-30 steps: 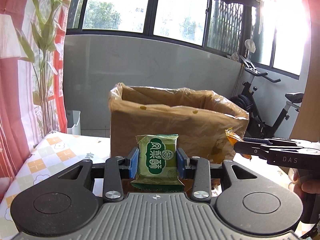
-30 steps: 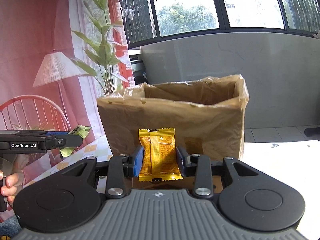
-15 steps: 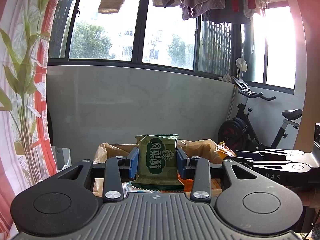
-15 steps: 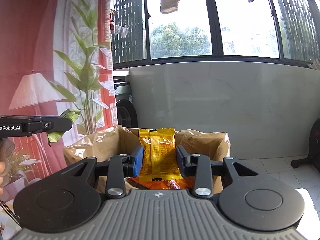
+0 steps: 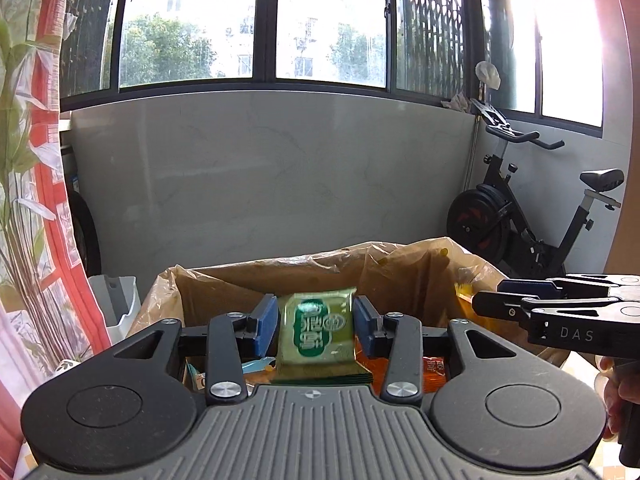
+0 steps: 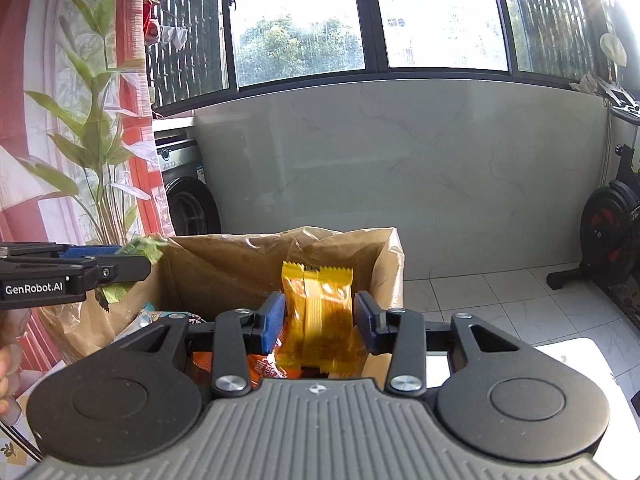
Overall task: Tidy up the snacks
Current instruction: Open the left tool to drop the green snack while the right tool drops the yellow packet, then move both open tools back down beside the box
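A brown paper-lined box point(image 5: 248, 276) stands open just below both grippers. My left gripper point(image 5: 316, 320) hangs over its near rim with jaws opening. Between the blue pads a green snack packet point(image 5: 316, 328) tilts and sags, no longer pinched. In the right wrist view my right gripper point(image 6: 320, 316) hovers over the same box point(image 6: 224, 256), jaws opening too. A yellow snack packet point(image 6: 316, 312) leans loose and blurred between its pads. Each gripper shows side-on in the other's view: the right gripper point(image 5: 486, 296) and the left gripper point(image 6: 134, 260). Orange packets point(image 6: 264, 368) lie inside the box.
An exercise bike point(image 5: 532, 216) stands at the back right, a washing machine point(image 6: 188, 196) and a white bin point(image 5: 116, 300) at the back left. A red curtain with printed plants point(image 6: 92, 128) hangs along the left. A person's hand point(image 5: 616, 392) holds the right gripper.
Both grippers came forward from in front of the box to over its opening. The green and yellow packets, earlier clamped upright, now tilt and sit lower between the pads.
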Demonstrator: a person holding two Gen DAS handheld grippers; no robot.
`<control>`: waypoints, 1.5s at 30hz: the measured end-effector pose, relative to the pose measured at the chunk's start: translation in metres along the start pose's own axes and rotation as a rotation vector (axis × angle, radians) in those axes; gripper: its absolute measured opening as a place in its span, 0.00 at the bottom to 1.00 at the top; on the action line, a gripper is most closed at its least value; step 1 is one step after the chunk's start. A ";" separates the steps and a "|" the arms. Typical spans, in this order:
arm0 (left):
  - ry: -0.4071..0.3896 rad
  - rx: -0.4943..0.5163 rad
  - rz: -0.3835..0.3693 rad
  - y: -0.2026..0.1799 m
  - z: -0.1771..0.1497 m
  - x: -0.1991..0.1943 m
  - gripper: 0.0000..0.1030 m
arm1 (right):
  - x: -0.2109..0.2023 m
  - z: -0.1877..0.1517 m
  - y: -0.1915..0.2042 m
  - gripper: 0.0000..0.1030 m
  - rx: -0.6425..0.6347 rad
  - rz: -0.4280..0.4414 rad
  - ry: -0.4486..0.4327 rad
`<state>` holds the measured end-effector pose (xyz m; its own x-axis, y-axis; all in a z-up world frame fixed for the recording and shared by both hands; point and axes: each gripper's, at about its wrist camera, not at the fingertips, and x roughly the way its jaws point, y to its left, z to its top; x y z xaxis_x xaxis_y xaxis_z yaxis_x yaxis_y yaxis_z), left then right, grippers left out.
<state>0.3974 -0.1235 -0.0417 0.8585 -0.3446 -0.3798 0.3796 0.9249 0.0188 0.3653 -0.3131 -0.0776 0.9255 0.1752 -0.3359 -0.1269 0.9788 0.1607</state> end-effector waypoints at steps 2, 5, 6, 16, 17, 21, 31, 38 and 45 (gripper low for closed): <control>-0.007 0.000 0.012 0.001 0.000 -0.004 0.52 | -0.006 -0.002 0.000 0.41 0.006 0.011 -0.008; -0.007 -0.018 0.006 0.010 -0.002 -0.016 0.52 | -0.019 -0.003 0.002 0.41 -0.006 0.031 -0.029; -0.008 -0.022 0.004 0.012 -0.003 -0.021 0.52 | -0.024 -0.004 0.003 0.41 -0.012 0.037 -0.036; -0.015 -0.033 -0.037 0.026 -0.020 -0.085 0.52 | -0.072 -0.026 0.017 0.41 -0.043 0.121 -0.073; -0.013 -0.040 -0.043 0.028 -0.024 -0.091 0.52 | -0.077 -0.029 0.019 0.41 -0.048 0.126 -0.074; -0.006 -0.063 -0.074 0.032 -0.045 -0.114 0.52 | -0.091 -0.043 0.024 0.44 -0.058 0.137 -0.082; 0.174 -0.096 -0.085 0.042 -0.111 -0.108 0.52 | -0.094 -0.089 0.019 0.45 -0.065 0.111 -0.008; 0.258 -0.145 -0.112 0.036 -0.149 -0.069 0.52 | -0.068 -0.123 0.009 0.45 -0.049 0.093 0.118; 0.314 -0.138 -0.156 0.014 -0.176 -0.027 0.60 | -0.041 -0.150 0.005 0.45 -0.025 0.080 0.230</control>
<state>0.3188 -0.0726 -0.1934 0.6383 -0.4372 -0.6335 0.4293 0.8853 -0.1785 0.2736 -0.2992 -0.2020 0.8066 0.2693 -0.5262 -0.2084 0.9626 0.1731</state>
